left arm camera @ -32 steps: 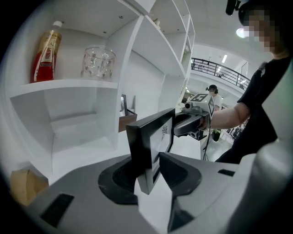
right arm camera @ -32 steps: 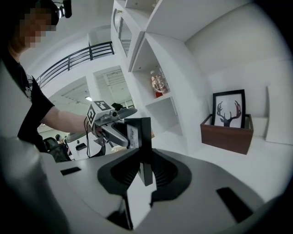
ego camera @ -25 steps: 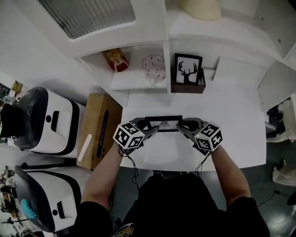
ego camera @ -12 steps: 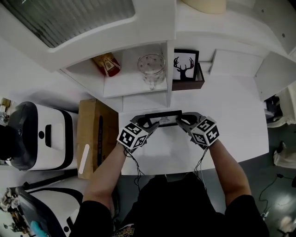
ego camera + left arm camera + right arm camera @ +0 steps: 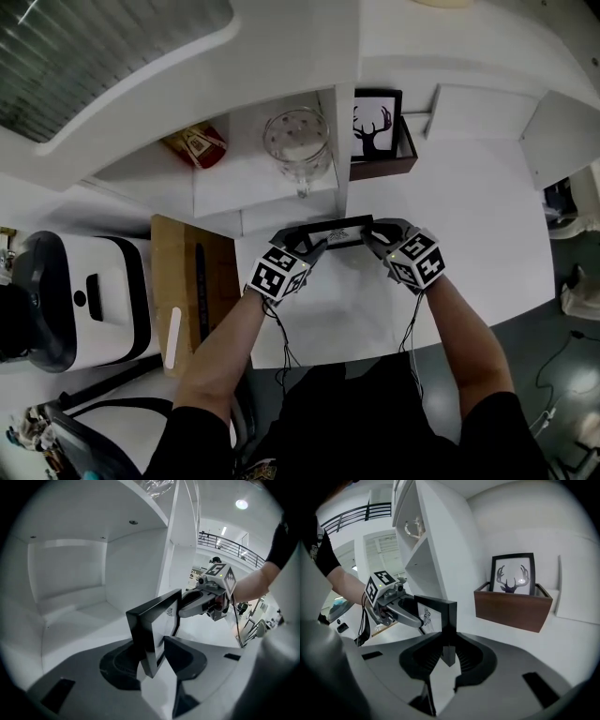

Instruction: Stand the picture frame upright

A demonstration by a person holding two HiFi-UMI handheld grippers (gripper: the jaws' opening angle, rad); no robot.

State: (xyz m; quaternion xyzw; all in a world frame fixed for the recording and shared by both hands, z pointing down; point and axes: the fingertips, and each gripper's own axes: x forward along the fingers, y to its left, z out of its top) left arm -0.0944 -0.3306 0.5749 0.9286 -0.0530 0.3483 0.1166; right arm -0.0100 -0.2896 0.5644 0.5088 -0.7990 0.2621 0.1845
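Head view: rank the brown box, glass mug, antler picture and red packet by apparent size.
1. brown box
2. glass mug, barely ahead of the next
3. antler picture
4. red packet, smallest

Your picture frame [image 5: 330, 232] has a smooth, matt black moulding, and the left gripper [image 5: 307, 249] and right gripper [image 5: 377, 236] holding it look like matt dark grey plastic. The table [image 5: 469, 206] is smooth white with a dull sheen. The box [image 5: 380, 170] is satin brown wood, and the mug [image 5: 296, 141] is clear, glossy glass.
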